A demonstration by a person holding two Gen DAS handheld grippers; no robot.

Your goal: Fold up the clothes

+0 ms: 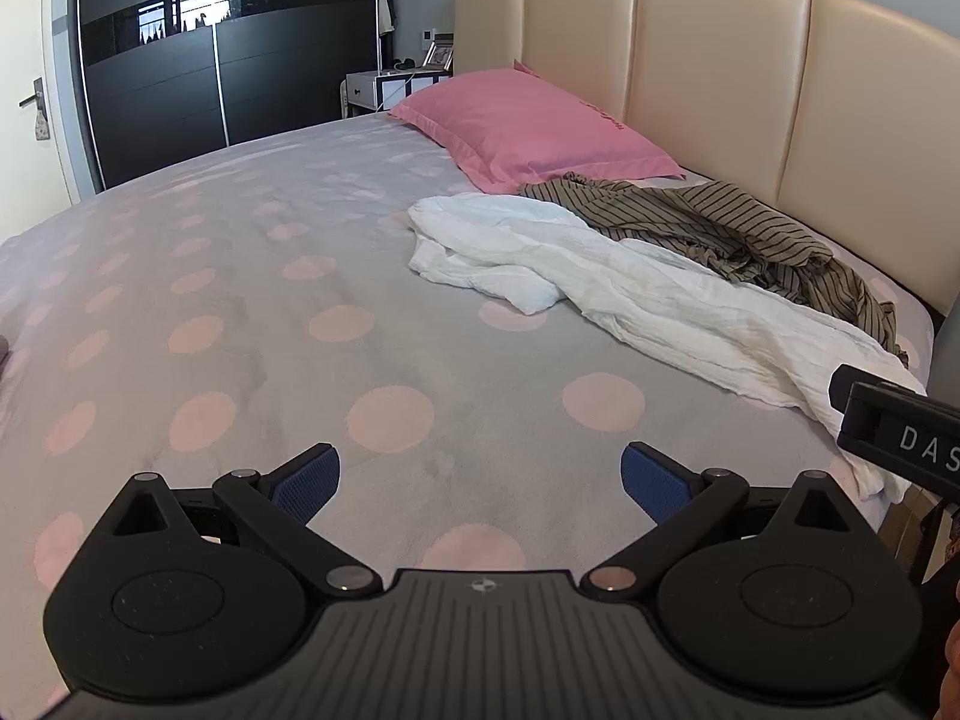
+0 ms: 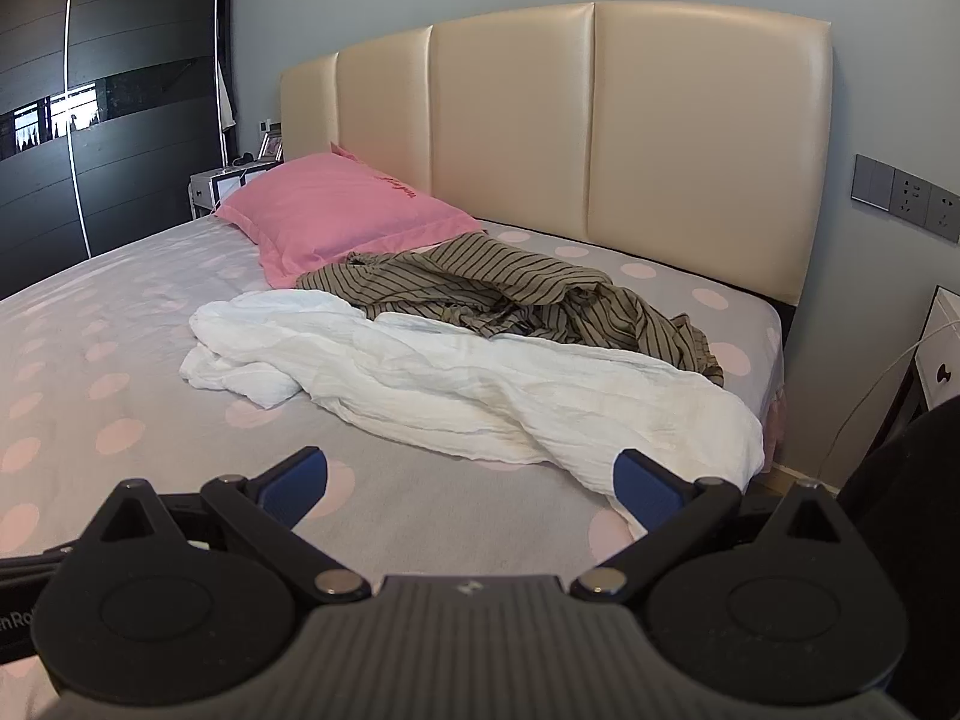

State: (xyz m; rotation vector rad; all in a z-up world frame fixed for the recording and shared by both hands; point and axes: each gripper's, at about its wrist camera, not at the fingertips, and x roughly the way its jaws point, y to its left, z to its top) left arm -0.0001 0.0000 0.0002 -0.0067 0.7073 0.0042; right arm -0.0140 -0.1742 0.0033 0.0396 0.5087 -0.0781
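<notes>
A crumpled white garment [image 1: 648, 294] lies on the right side of the bed, also in the right wrist view [image 2: 468, 384]. A rumpled olive striped garment [image 1: 720, 228] lies behind it near the headboard, partly over it [image 2: 510, 294]. My left gripper [image 1: 480, 480] is open and empty, above the bedspread, left of the clothes. My right gripper [image 2: 471, 480] is open and empty, just in front of the white garment's near end. The right gripper's body shows at the right edge of the left wrist view [image 1: 900, 438].
The bed has a grey bedspread with pink dots [image 1: 240, 312], a pink pillow [image 1: 528, 126] and a beige padded headboard [image 2: 600, 138]. A dark wardrobe [image 1: 210, 60] and a white nightstand [image 1: 384, 87] stand far left. Another nightstand [image 2: 942, 354] stands right of the bed.
</notes>
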